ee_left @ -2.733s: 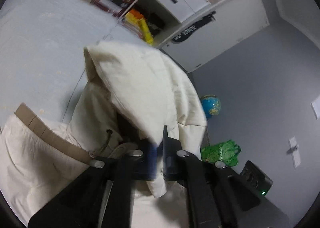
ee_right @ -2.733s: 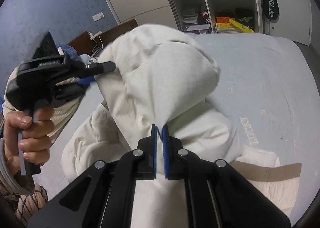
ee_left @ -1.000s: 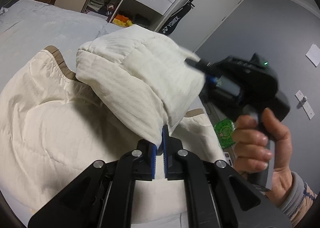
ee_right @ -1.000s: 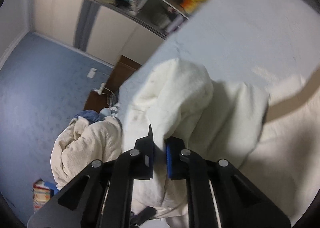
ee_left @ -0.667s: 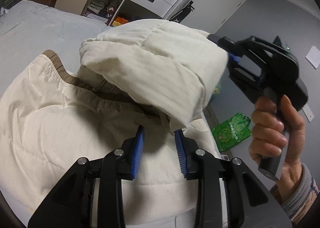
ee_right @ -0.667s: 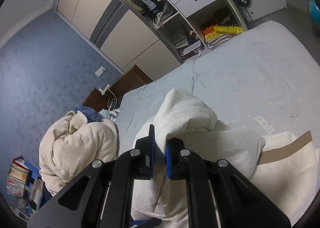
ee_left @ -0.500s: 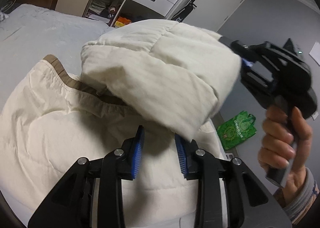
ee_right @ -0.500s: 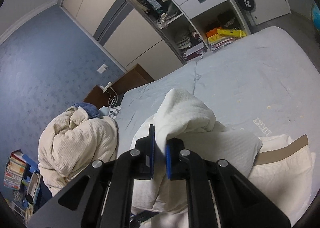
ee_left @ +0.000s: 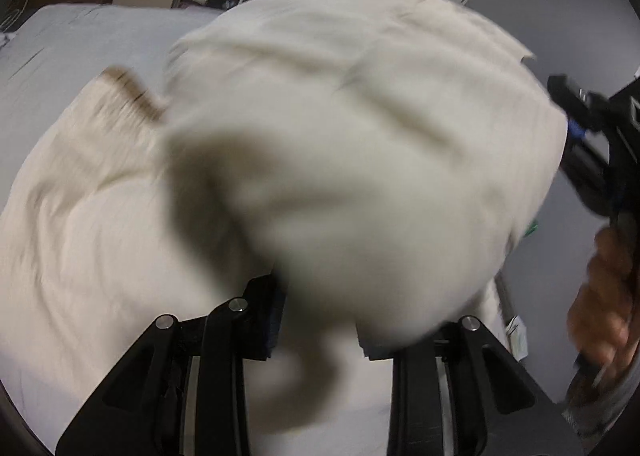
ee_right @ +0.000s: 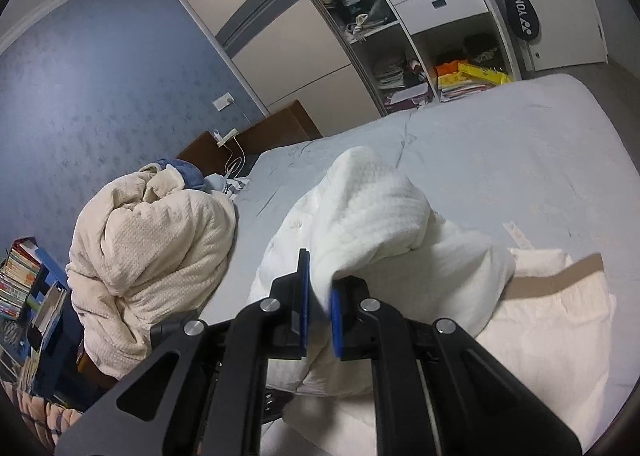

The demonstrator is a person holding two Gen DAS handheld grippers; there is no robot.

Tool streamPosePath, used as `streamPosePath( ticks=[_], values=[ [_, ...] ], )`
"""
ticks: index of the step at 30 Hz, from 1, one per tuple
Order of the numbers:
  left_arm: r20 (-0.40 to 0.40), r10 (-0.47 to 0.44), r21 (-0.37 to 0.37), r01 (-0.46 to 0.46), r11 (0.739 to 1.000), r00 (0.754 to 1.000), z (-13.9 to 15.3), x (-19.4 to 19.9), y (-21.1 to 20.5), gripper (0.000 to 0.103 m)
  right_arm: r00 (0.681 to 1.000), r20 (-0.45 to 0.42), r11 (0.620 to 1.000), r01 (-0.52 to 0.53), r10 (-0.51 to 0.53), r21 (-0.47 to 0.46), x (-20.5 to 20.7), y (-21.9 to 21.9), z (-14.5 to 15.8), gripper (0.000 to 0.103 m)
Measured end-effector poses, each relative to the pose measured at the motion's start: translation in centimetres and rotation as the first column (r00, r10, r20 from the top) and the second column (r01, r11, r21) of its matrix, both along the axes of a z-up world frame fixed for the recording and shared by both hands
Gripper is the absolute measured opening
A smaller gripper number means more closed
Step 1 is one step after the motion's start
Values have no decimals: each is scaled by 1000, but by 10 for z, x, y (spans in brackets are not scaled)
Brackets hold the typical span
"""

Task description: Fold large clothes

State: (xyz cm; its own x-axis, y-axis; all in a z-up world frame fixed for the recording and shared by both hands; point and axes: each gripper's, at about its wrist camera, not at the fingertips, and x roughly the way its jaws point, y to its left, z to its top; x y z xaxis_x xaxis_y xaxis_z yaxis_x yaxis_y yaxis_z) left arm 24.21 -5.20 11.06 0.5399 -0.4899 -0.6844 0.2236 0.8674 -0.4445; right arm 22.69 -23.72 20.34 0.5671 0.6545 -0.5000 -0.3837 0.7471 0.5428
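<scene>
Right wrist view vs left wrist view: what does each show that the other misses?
Only the right wrist view shows the crumpled beige waffle-knit blanket, the stacked books, the yellow boxes on the shelf and the right gripper shut on cloth. Only the left wrist view shows the left gripper, open, and the person's hand. Both show the cream quilted jacket with tan trim on the pale blue bed.

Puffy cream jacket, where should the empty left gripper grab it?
Grab the puffy cream jacket by its raised fold's drooping lower edge, coming from below: it hangs thin before the open left gripper. The right gripper pinches the other corner.
</scene>
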Motion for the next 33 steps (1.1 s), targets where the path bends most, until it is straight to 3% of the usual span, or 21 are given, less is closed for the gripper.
streamPosePath(
  ticks=[4, 7, 9, 11, 13, 16, 20, 24, 27, 28, 29, 31, 33],
  values=[
    [4, 22, 37, -22, 999, 1000, -11, -27, 35, 28, 1000, 15, 1000, 0, 0, -3, -6, -4, -1, 7],
    [38, 69, 68, -72, 995, 997, 2, -28, 64, 28, 999, 29, 999, -22, 23, -40, -16, 0, -5, 7],
    [48, 95, 48, -97, 994, 994, 18, -18, 79, 31, 999, 32, 997, -35, 38, -73, -24, 7, -9, 7],
    [32, 105, -23, -104, 994, 994, 30, -8, 90, 49, 998, 39, 992, -50, 55, -113, -33, 14, -13, 7],
    [24, 115, -49, -114, 992, 993, 42, 2, 91, 64, 996, 52, 985, -66, 75, -159, -41, 22, -18, 7],
    [11, 86, -77, -85, 993, 996, 58, 16, 76, 70, 993, 49, 975, -91, 103, -201, -50, 31, -28, 7],
    [-105, 41, -139, -55, 989, 994, 55, 38, 53, 72, 991, 40, 969, -113, 125, -220, -60, 38, -40, 7],
    [-261, -15, -204, -40, 978, 965, 35, 61, 26, 72, 991, 33, 969, -120, 130, -217, -67, 41, -51, 7],
    [-325, -19, -236, -62, 970, 945, 22, 76, 14, 73, 991, 20, 967, -123, 130, -222, -67, 40, -59, 7],
    [-339, -11, -235, -74, 969, 941, 20, 81, 12, 67, 991, 18, 966, -125, 132, -228, -67, 40, -61, 7],
    [-353, -8, -248, -85, 965, 936, 16, 84, 10, 41, 991, 14, 965, -126, 132, -230, -67, 41, -63, 7],
    [-372, -33, -286, -80, 955, 928, 11, 89, 3, 7, 991, 9, 964, -125, 130, -235, -66, 41, -64, 7],
    [-335, -29, -273, -67, 960, 942, 16, 87, -2, 5, 993, 8, 966, -116, 121, -231, -64, 41, -65, 8]
  ],
)
